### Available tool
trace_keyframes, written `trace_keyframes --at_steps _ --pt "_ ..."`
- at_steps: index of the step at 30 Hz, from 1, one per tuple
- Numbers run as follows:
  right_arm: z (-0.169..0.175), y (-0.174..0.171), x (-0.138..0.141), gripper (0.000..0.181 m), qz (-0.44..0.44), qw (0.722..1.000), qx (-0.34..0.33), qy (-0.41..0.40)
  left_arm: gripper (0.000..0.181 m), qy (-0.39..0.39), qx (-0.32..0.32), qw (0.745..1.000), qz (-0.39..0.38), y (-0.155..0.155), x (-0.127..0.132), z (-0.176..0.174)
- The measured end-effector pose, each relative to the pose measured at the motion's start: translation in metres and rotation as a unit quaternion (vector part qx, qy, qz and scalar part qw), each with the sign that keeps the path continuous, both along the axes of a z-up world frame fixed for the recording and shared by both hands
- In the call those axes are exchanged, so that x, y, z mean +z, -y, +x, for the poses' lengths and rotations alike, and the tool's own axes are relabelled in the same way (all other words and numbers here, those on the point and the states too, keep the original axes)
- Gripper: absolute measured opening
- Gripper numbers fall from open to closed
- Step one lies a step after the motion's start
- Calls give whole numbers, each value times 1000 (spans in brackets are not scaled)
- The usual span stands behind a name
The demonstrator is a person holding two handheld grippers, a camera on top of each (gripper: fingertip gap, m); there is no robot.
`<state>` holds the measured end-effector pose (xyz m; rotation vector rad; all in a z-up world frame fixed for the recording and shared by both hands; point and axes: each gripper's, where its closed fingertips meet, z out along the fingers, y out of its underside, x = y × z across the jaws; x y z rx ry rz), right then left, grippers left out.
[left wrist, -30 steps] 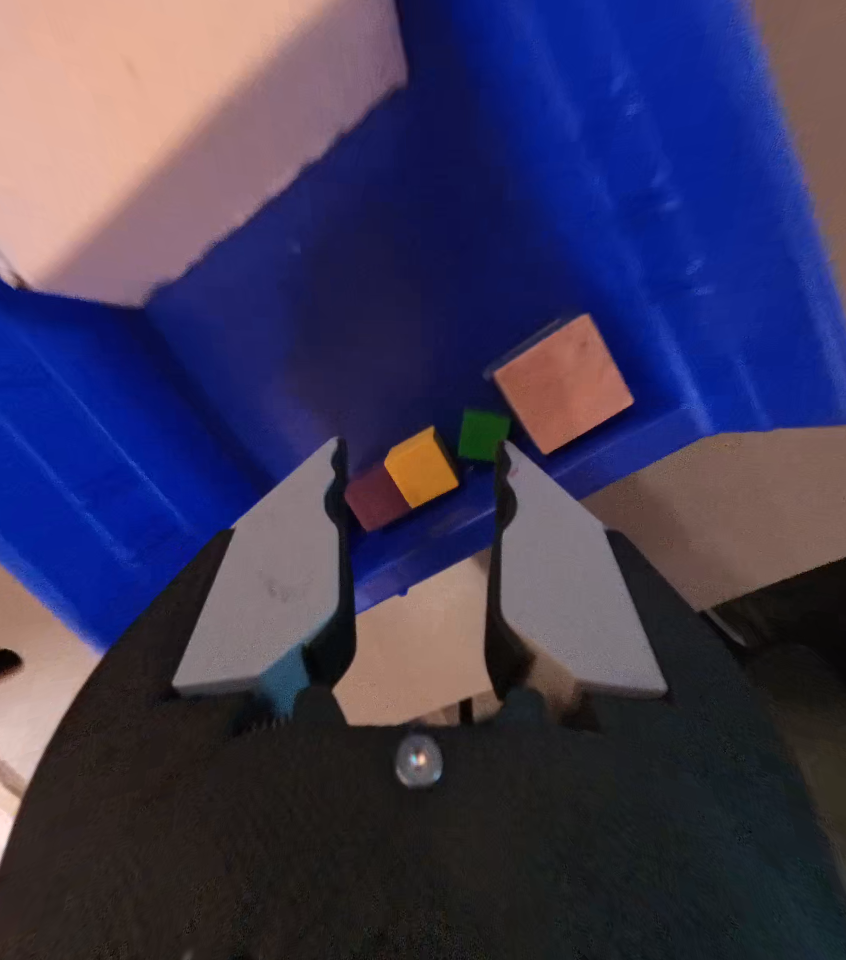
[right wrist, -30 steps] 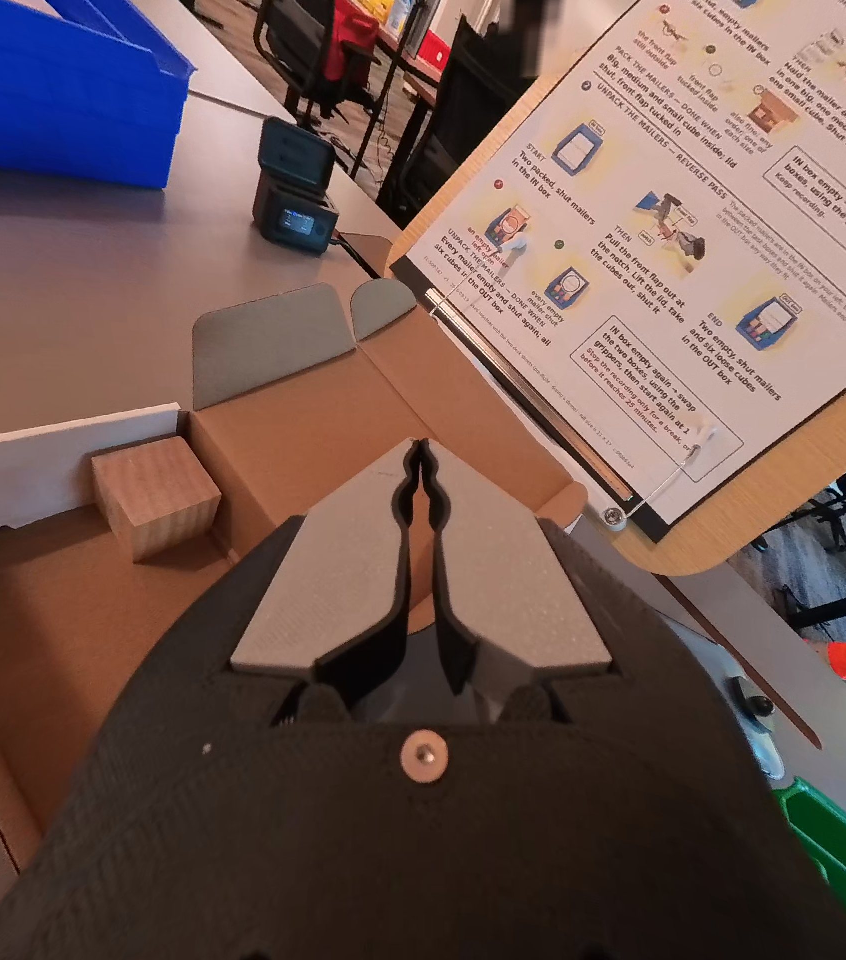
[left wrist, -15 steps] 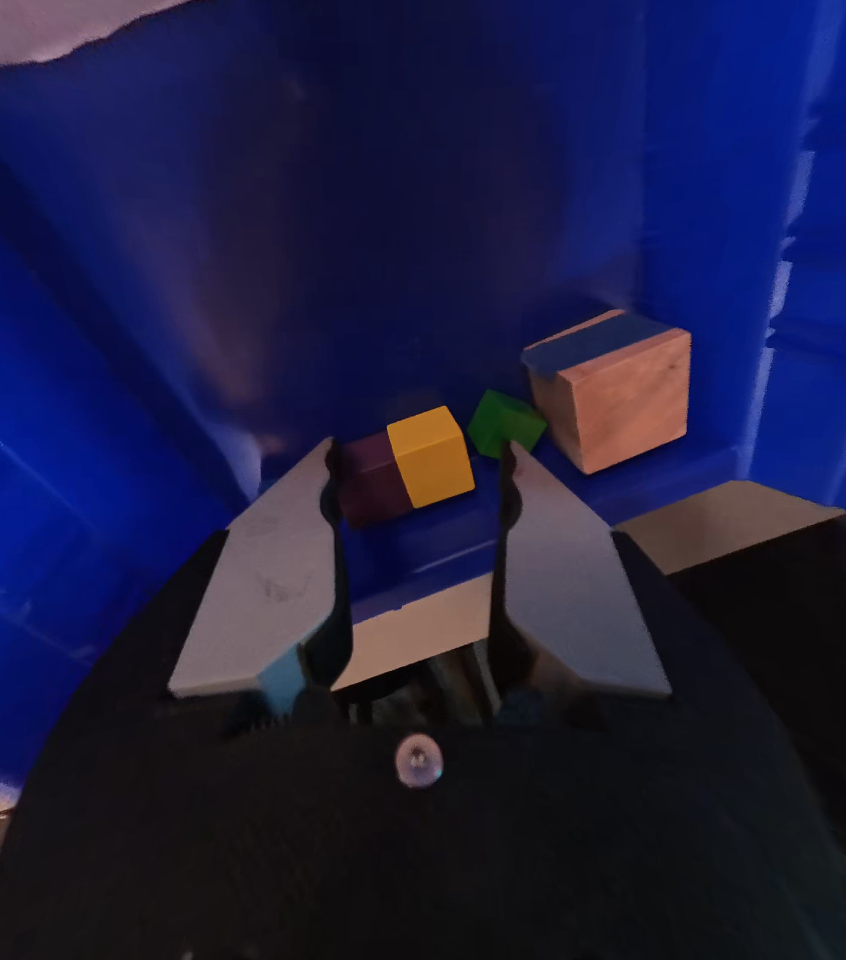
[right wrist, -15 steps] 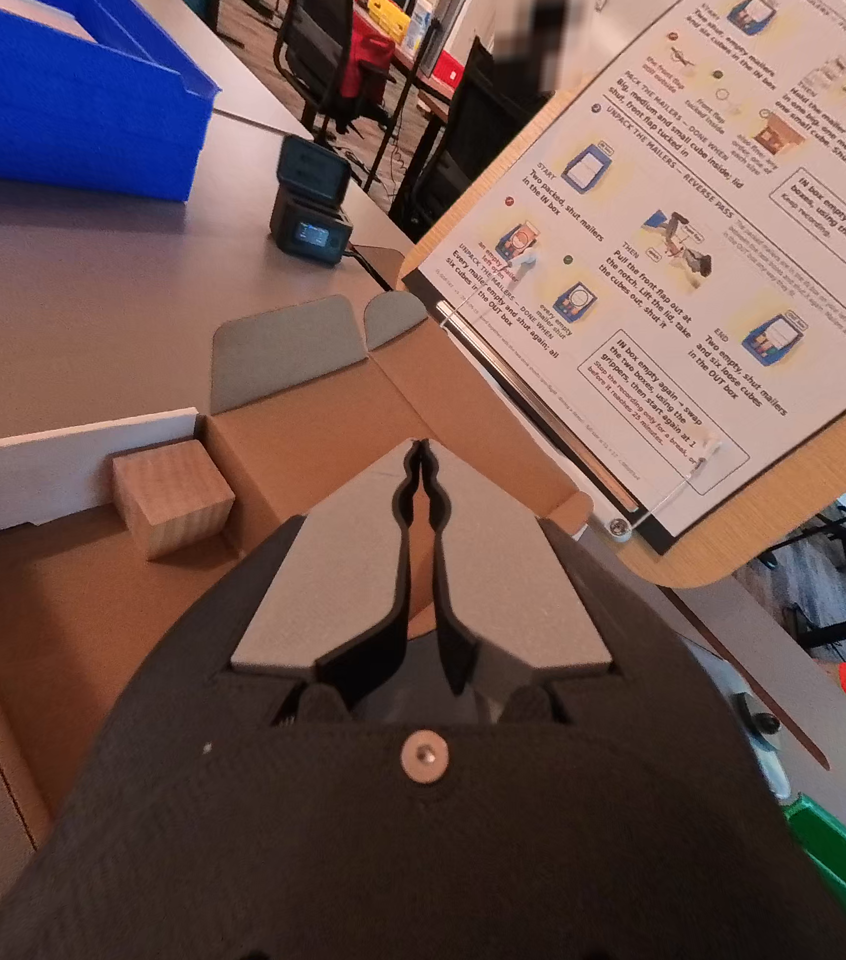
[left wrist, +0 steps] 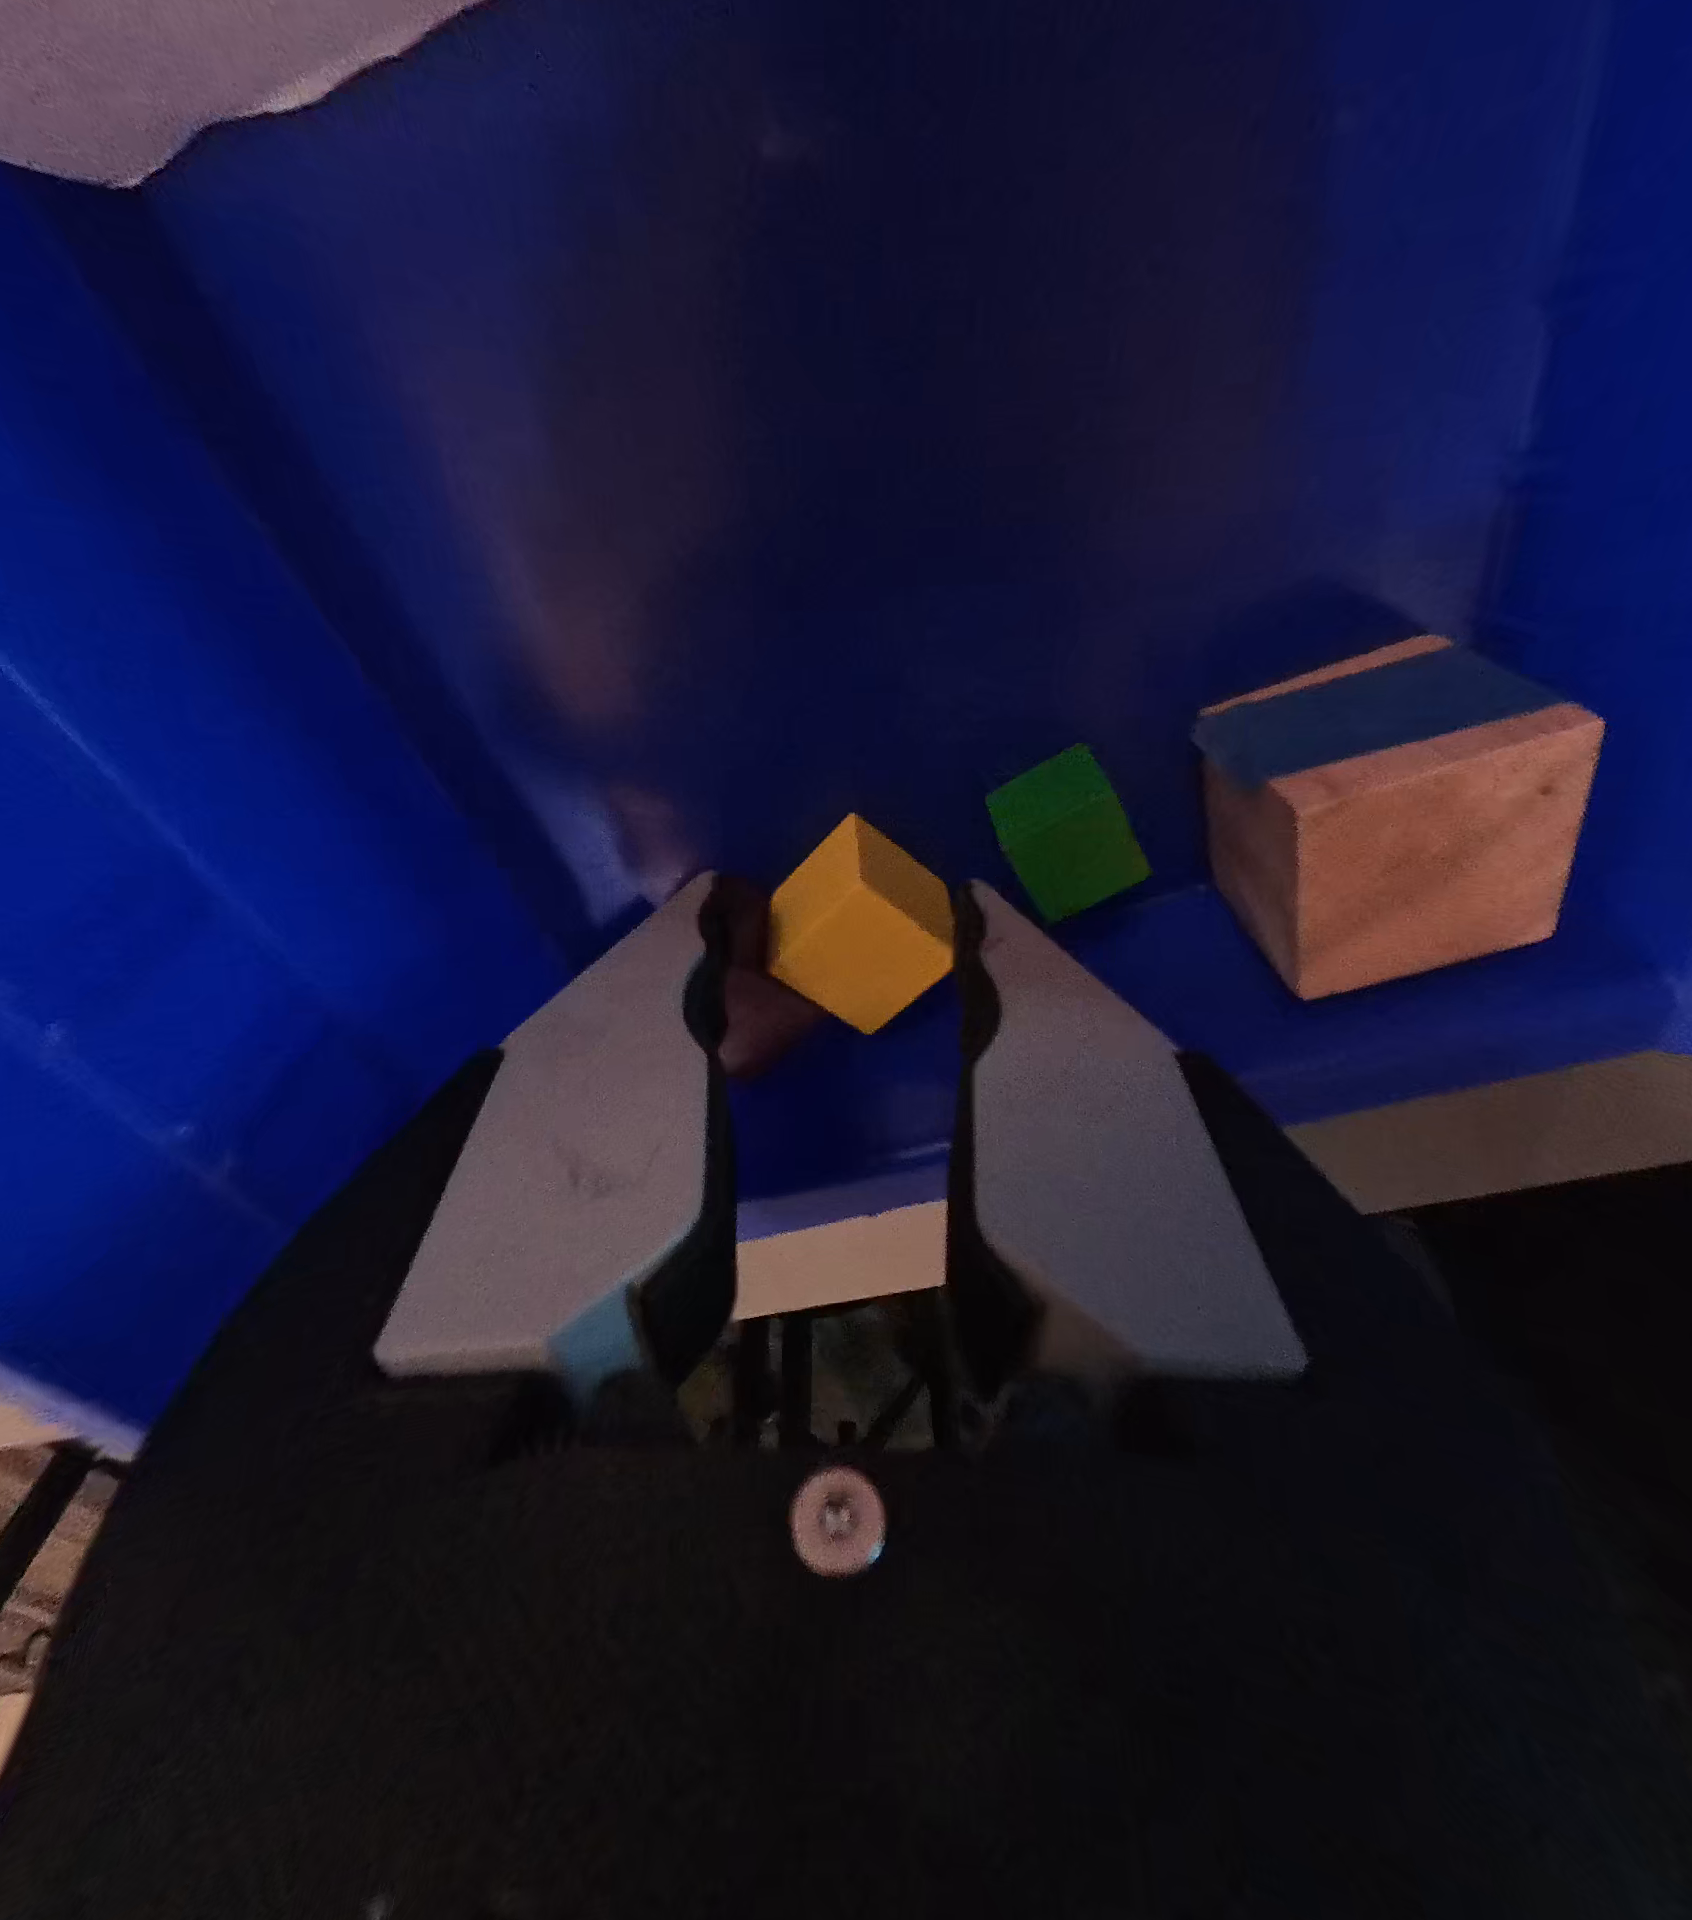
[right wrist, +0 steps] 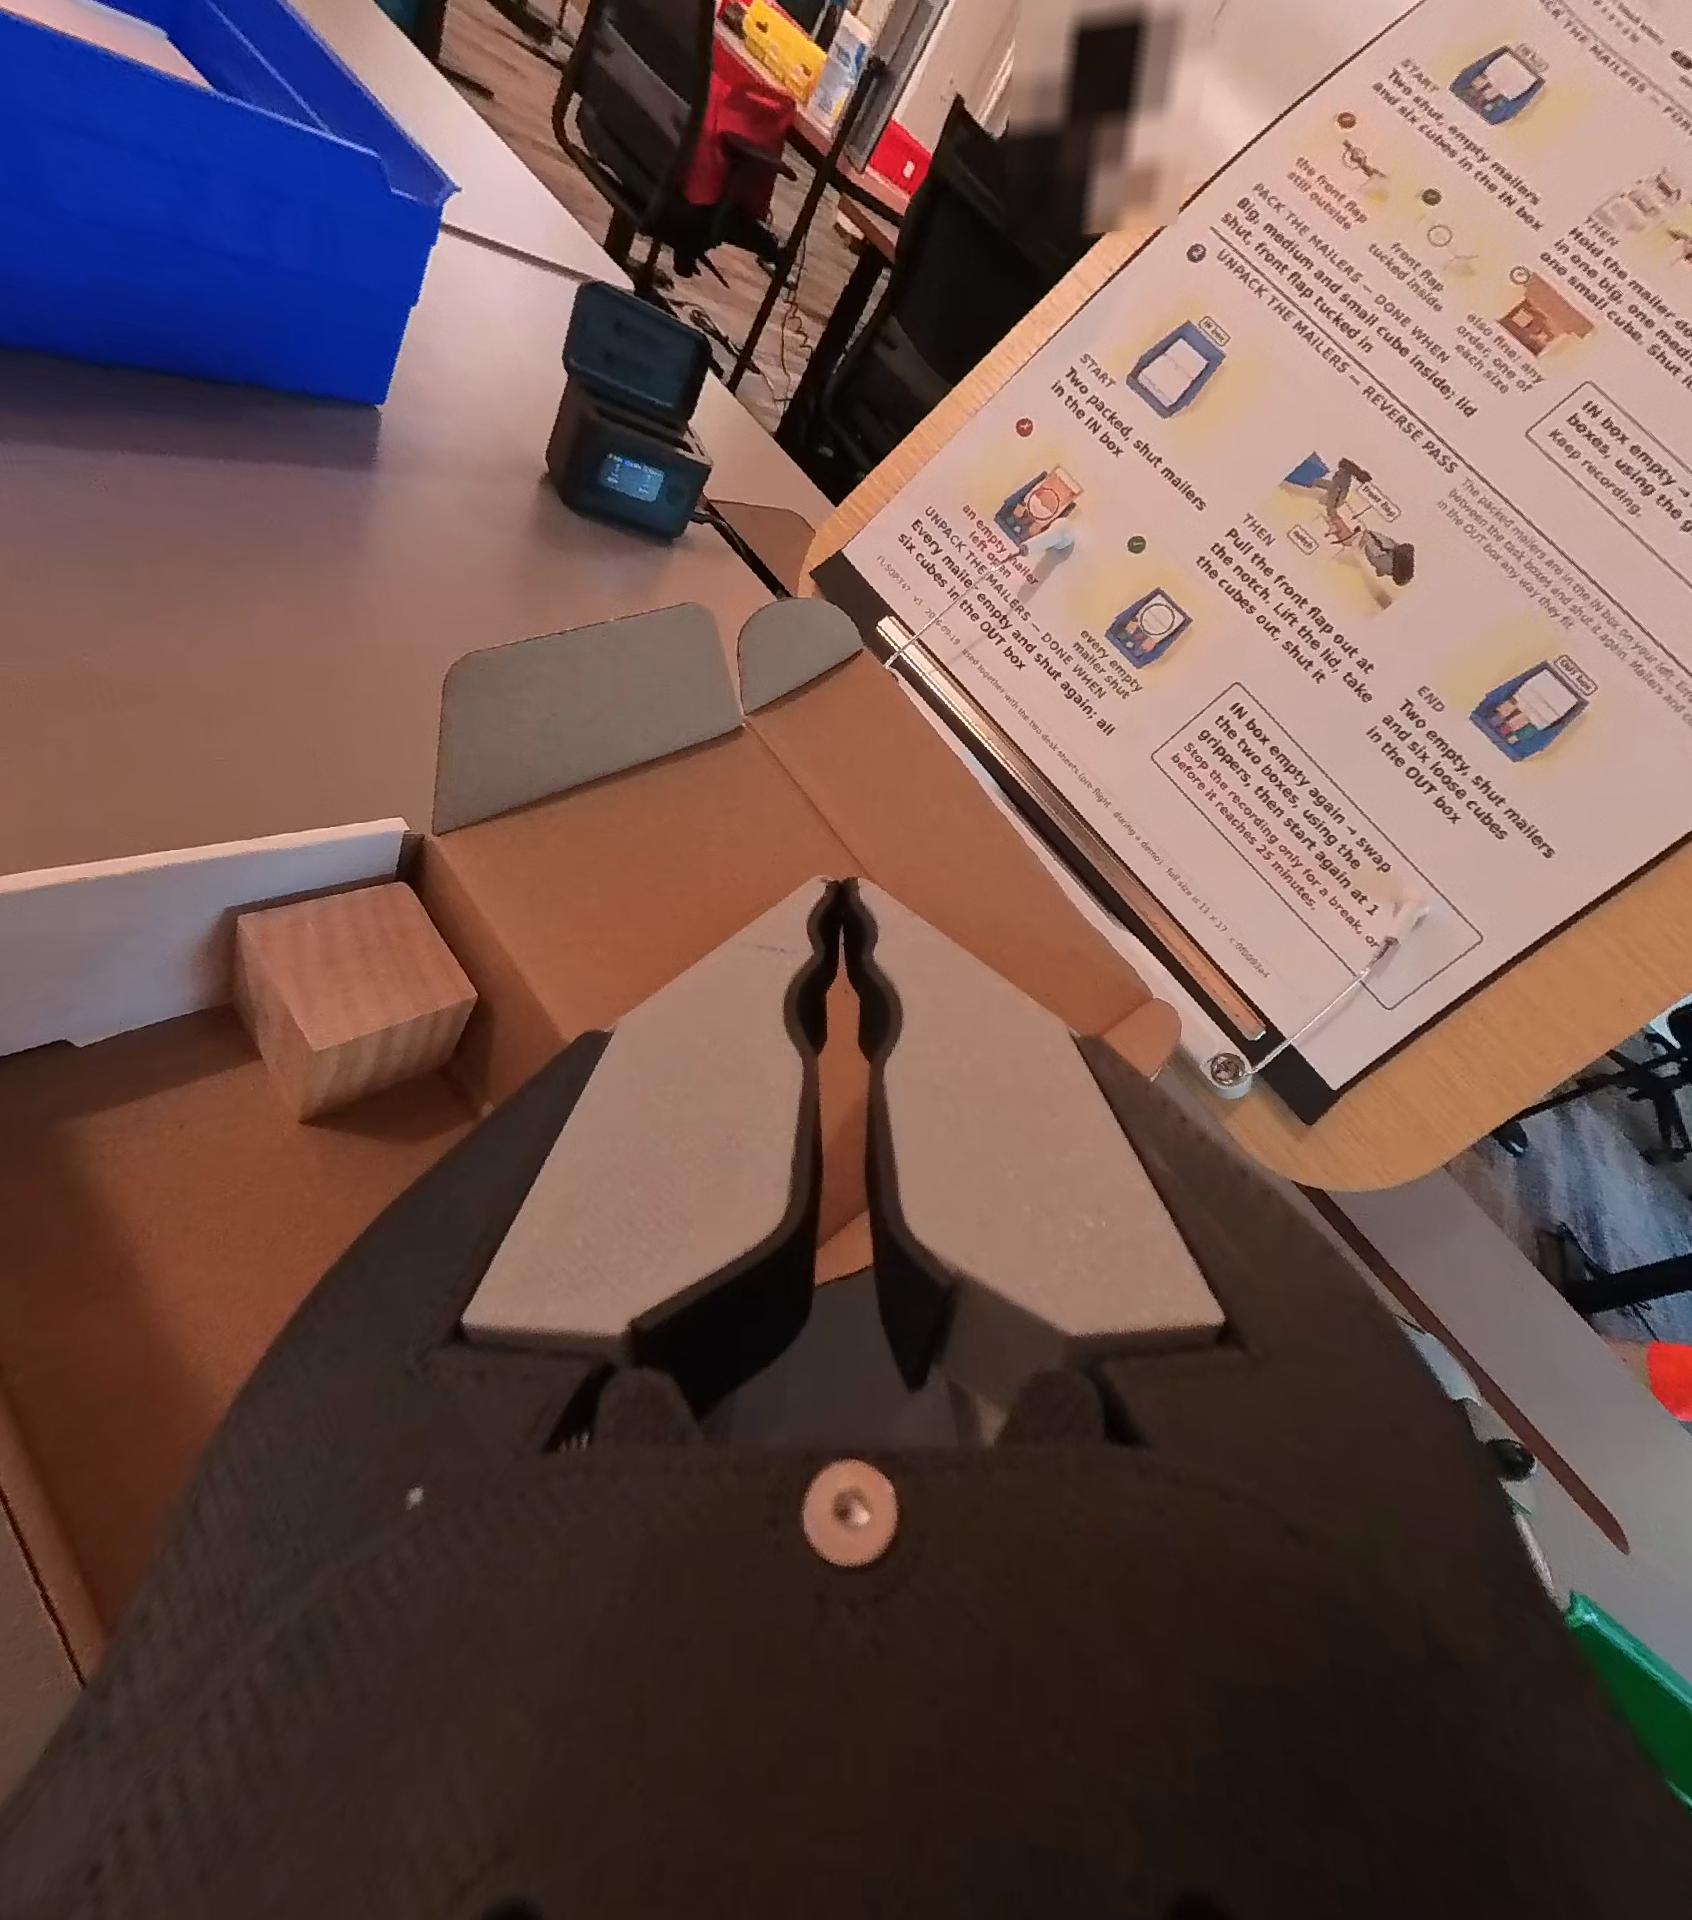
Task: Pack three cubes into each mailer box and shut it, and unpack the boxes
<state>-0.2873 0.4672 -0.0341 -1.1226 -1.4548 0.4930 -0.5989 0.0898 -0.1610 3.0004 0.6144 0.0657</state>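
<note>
Left gripper [left wrist: 837, 914] fingers apart astride yellow cube [left wrist: 861, 923] in blue bin [left wrist: 302, 644] | right gripper [right wrist: 842, 894] fingers together over mailer box [right wrist: 613, 852] | advise squaring fingers on flat faces, clear of purple cube [left wrist: 759, 1023], before closing.

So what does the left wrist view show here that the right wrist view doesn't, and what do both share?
Only the left wrist view: the inside of the blue bin, with the yellow cube between the open fingers of the left gripper, a dark cube partly hidden behind it, a green cube, and a larger wooden cube.

Only the right wrist view: the open mailer box holding one wooden block, the shut right gripper, an instruction sheet, and a small black device.

Both share: a blue bin, seen from outside in the right view.
</note>
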Motion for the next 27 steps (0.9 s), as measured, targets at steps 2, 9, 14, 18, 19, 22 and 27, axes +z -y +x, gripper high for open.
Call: trace_keyframes --at_steps 2,9,14,18,19,22,27 --pt "0 1 0 0 1 1000 1 2 41 -5 4 1000 6 -1 5 -2" --pt "0 3 1 0 10 1000 1 2 35 31 -21 999 -23 5 -5 14" --pt "0 0 -2 0 3 1000 0 5 29 -5 -47 998 -32 2 3 1" --pt "0 1 -1 0 4 1000 1 5 29 -52 -34 998 15 -10 23 -18" --pt "1 2 0 0 6 1000 2 4 29 -61 -32 997 23 -12 26 -22" --pt "1 3 -1 0 6 1000 5 7 29 -82 -33 995 46 -16 31 -29" --pt "-4 17 -8 0 -52 997 48 13 29 -108 -31 986 122 -32 46 -36"
